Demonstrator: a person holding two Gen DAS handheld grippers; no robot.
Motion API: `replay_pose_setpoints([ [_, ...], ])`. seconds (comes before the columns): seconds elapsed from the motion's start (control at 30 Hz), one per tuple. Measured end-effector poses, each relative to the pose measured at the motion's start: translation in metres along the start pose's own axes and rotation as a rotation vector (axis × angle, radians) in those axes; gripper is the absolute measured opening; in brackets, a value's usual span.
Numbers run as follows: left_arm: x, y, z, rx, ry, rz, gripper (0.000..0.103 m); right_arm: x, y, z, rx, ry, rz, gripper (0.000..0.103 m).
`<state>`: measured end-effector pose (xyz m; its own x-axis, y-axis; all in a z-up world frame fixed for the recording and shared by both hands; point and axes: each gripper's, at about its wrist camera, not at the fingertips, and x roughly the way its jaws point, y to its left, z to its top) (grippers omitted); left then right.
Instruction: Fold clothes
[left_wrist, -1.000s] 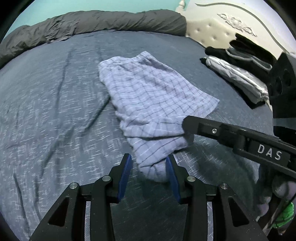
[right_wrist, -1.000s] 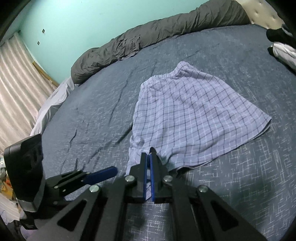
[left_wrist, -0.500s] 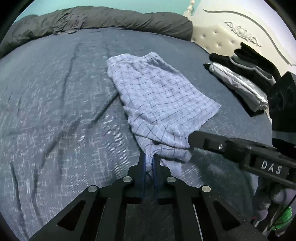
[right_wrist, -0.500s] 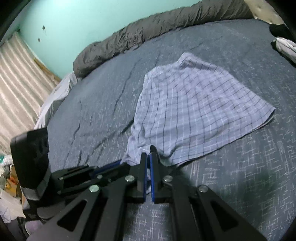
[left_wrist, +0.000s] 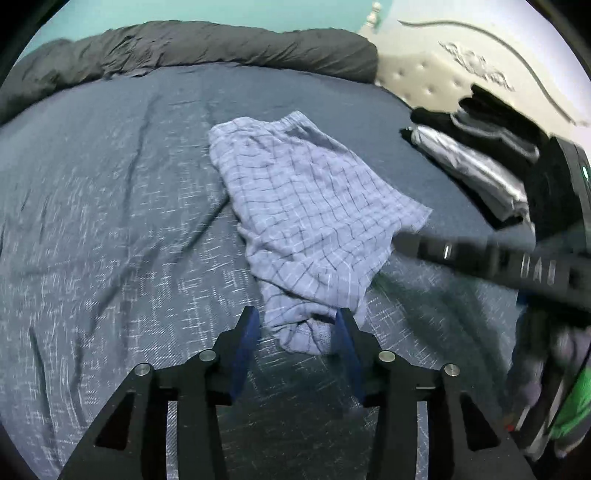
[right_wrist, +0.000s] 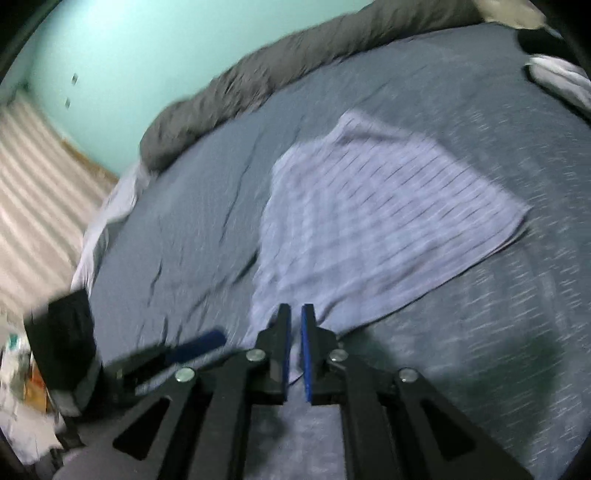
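Observation:
Light blue plaid shorts (left_wrist: 314, 206) lie on the dark blue bed sheet (left_wrist: 92, 221), waistband at the far end. Their near end is bunched into a lump between the fingers of my left gripper (left_wrist: 295, 319), which stands open around it without pinching. My right gripper (right_wrist: 295, 314) is shut on the near edge of the shorts (right_wrist: 369, 221), with a thin strip of cloth between its pads. In the left wrist view the right gripper (left_wrist: 400, 242) is a blurred bar at the cloth's right edge. One blue left finger (right_wrist: 199, 343) shows low on the left of the right wrist view.
A rolled grey duvet (left_wrist: 184, 48) runs along the far side of the bed. A stack of folded black, grey and white clothes (left_wrist: 480, 158) sits by the cream headboard (left_wrist: 461, 74). A striped curtain (right_wrist: 33, 184) and clutter are off the bed's left.
My left gripper, shut on the shorts' near end half a second ago, has opened and let the bunched cloth drop. The right gripper is moving, so both views blur.

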<state>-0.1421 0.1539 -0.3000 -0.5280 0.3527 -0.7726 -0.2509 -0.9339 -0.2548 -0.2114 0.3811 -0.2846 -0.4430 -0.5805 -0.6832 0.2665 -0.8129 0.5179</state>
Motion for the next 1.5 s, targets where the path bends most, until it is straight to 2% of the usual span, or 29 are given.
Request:
replay_pose_setpoints([
  [0.07,0.004,-0.004,0.001,0.022,0.005,0.000,0.047,0.000,-0.016,0.005,0.050,-0.010,-0.019,0.026],
  [0.17,0.010,-0.008,0.000,0.058,0.020,-0.004,0.043,0.003,-0.030,0.009,0.085,-0.004,-0.040,0.026],
  [0.23,0.013,-0.010,0.000,0.072,0.029,-0.007,0.024,0.004,-0.031,0.008,0.085,0.002,-0.041,0.026],
  [0.27,0.014,-0.010,-0.001,0.075,0.032,-0.010,0.021,0.004,-0.032,0.008,0.084,0.005,-0.042,0.026],
  [0.33,0.016,-0.009,-0.002,0.080,0.038,-0.017,0.006,0.004,-0.033,0.007,0.084,0.011,-0.042,0.026],
  [0.4,0.015,-0.008,-0.001,0.078,0.037,-0.021,0.002,0.005,-0.035,0.006,0.083,0.018,-0.043,0.026],
  [0.53,0.003,0.004,-0.001,0.018,0.021,-0.029,0.001,0.006,-0.036,0.004,0.091,0.025,-0.049,0.026],
  [0.7,0.000,0.020,-0.006,-0.047,0.041,-0.022,0.002,0.008,-0.038,0.003,0.103,0.034,-0.055,0.026],
  [0.93,-0.004,0.025,-0.007,-0.073,0.041,0.015,0.002,0.013,-0.038,0.003,0.090,0.049,-0.072,0.026],
  [1.03,-0.015,0.016,-0.004,-0.034,0.003,0.008,0.002,0.013,-0.041,0.003,0.098,0.049,-0.074,0.026],
  [1.1,-0.019,0.005,-0.002,0.011,-0.012,-0.002,0.008,0.012,-0.042,0.004,0.106,0.046,-0.071,0.026],
  [1.2,-0.015,-0.002,0.000,0.011,0.003,-0.034,0.039,0.010,-0.043,0.005,0.111,0.039,-0.067,0.026],
  [1.47,0.008,-0.015,0.005,0.016,0.043,-0.042,0.040,0.013,-0.043,0.003,0.120,0.046,-0.071,0.026],
  [1.5,0.010,-0.011,0.005,0.002,0.050,-0.045,0.031,0.014,-0.043,0.003,0.119,0.048,-0.072,0.026],
])
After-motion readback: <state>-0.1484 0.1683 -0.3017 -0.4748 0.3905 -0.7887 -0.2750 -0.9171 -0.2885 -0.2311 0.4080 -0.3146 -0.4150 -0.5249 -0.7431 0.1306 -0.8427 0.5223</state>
